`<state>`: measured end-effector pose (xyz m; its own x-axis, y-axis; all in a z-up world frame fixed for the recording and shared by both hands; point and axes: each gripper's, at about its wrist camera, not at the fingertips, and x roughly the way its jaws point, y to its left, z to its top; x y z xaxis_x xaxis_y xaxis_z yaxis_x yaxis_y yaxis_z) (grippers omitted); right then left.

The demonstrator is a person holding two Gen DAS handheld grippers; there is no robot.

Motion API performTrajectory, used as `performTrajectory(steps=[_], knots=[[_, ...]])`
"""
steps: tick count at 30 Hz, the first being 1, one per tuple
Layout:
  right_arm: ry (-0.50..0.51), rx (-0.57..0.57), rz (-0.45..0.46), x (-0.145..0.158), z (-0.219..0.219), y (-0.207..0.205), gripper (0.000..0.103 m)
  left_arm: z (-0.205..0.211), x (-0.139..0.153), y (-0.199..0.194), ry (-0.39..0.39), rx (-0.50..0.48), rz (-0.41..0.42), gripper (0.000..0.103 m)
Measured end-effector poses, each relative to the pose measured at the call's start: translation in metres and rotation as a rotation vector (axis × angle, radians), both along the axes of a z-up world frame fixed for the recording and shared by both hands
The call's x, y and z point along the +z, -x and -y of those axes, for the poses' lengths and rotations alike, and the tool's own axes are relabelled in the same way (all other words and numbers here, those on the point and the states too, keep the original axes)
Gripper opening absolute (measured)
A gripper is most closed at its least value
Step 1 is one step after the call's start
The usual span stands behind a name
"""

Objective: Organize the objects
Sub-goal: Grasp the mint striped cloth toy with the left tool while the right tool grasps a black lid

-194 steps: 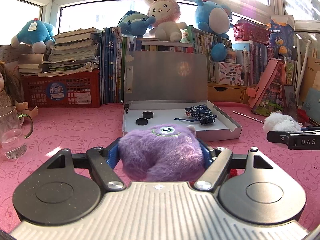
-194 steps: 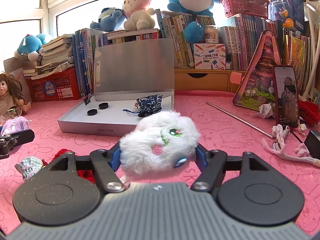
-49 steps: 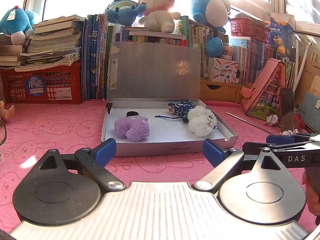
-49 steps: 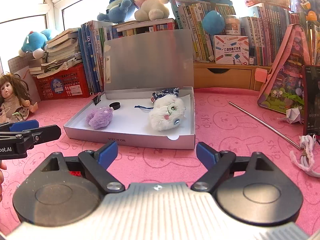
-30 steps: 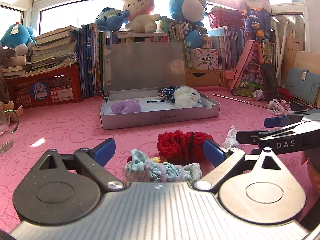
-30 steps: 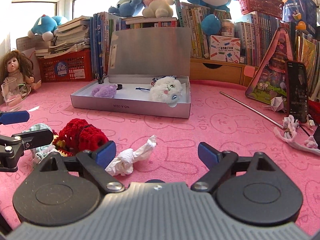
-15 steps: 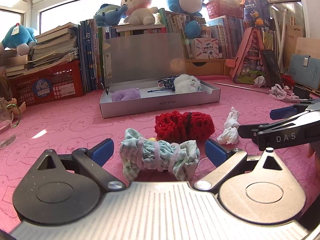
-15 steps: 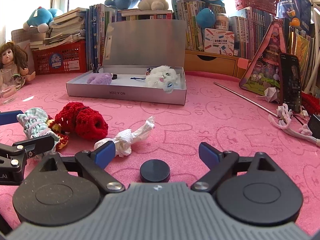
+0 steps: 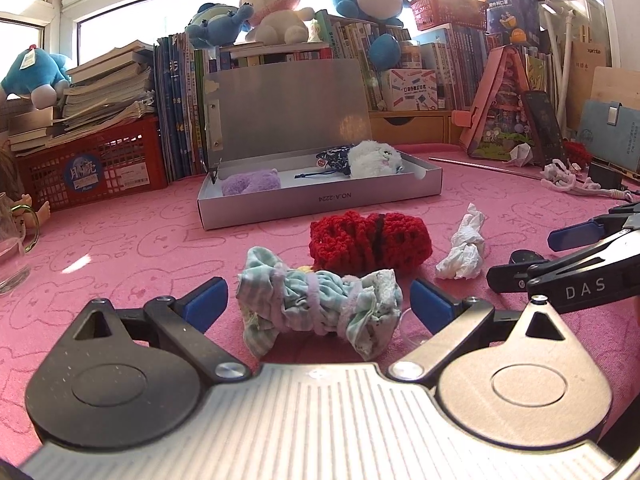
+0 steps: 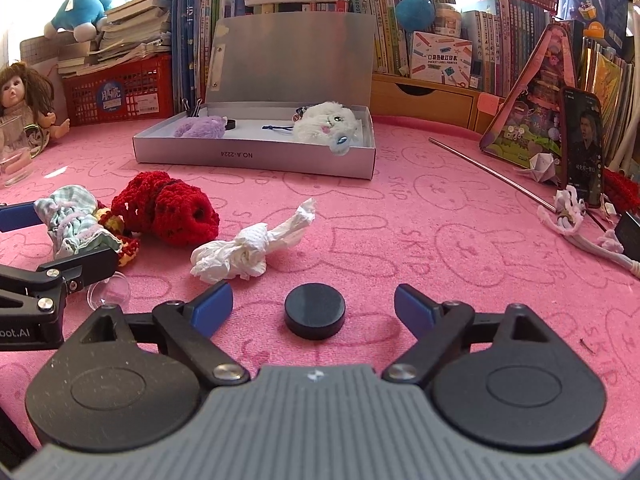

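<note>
My left gripper is open, its jaws on either side of a pale green striped cloth bundle lying on the pink mat. My right gripper is open around a black round disc. Behind them lie a red knitted piece and a crumpled white tissue. The open grey box at the back holds a purple plush, a white plush and a dark blue pouch.
A small clear dome lies by the left gripper's finger. A glass mug and a doll are at the left. A metal rod, phone, white cord, books and crates line the back and right.
Both grippers, which earlier let the purple and white plushes go into the box, have drawn back and lowered. The left now straddles the cloth bundle, the right the black disc.
</note>
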<state>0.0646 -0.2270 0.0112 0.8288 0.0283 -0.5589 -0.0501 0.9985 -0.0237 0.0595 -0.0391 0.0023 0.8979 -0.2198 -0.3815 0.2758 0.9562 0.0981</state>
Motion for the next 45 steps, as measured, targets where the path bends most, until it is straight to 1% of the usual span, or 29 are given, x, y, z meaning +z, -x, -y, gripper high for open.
performTrajectory(steps=[4,8,9,11,13,18,21,29,32,34,36,38,40,42,43,45], knots=[[-0.021,-0.011,-0.013,-0.002,0.003,-0.002,0.089,0.001,0.000,0.000,-0.009,0.002,-0.001,0.099],[-0.029,-0.002,-0.011,-0.002,0.004,-0.001,0.088,-0.003,0.001,-0.002,0.014,0.011,-0.014,0.098],[-0.030,0.001,-0.009,-0.002,0.004,-0.001,0.087,-0.004,0.002,-0.002,0.022,0.010,-0.016,0.096],[-0.032,0.010,-0.004,-0.002,0.003,0.000,0.085,-0.006,0.004,-0.002,0.030,0.003,-0.022,0.089],[-0.035,0.019,0.000,-0.002,0.003,0.002,0.081,-0.007,0.004,-0.003,0.035,-0.002,-0.032,0.088],[-0.041,0.029,0.006,-0.002,0.004,0.004,0.077,-0.003,-0.006,-0.010,0.011,-0.007,-0.091,0.088],[-0.044,0.032,0.008,-0.002,0.004,0.004,0.076,-0.003,-0.004,-0.008,0.013,-0.019,-0.074,0.086],[-0.045,0.033,0.008,-0.002,0.004,0.005,0.075,-0.005,0.003,-0.003,0.018,-0.007,-0.049,0.083],[-0.045,0.036,0.010,-0.002,0.003,0.006,0.072,-0.005,0.005,0.000,0.015,-0.005,-0.040,0.083],[-0.043,0.037,0.013,-0.002,0.003,0.006,0.066,-0.006,0.006,0.002,0.017,-0.004,-0.036,0.082],[-0.044,0.040,0.014,-0.001,0.003,0.007,0.062,-0.007,0.008,0.003,0.023,-0.001,-0.032,0.082],[-0.047,0.031,0.019,-0.001,0.003,0.008,0.055,-0.008,0.010,0.003,0.028,0.001,-0.027,0.082],[-0.047,0.017,0.021,-0.001,0.004,0.009,0.045,-0.008,0.012,0.004,0.030,0.001,-0.021,0.082],[-0.056,0.003,0.018,0.000,0.006,0.008,0.038,-0.009,0.015,0.005,0.034,0.001,-0.015,0.082],[-0.064,0.000,0.015,0.001,0.007,0.008,0.037,-0.009,0.016,0.005,0.037,0.002,-0.012,0.082],[-0.085,-0.003,0.009,0.002,0.010,0.007,0.037,-0.010,0.018,0.004,0.045,0.005,-0.010,0.082]])
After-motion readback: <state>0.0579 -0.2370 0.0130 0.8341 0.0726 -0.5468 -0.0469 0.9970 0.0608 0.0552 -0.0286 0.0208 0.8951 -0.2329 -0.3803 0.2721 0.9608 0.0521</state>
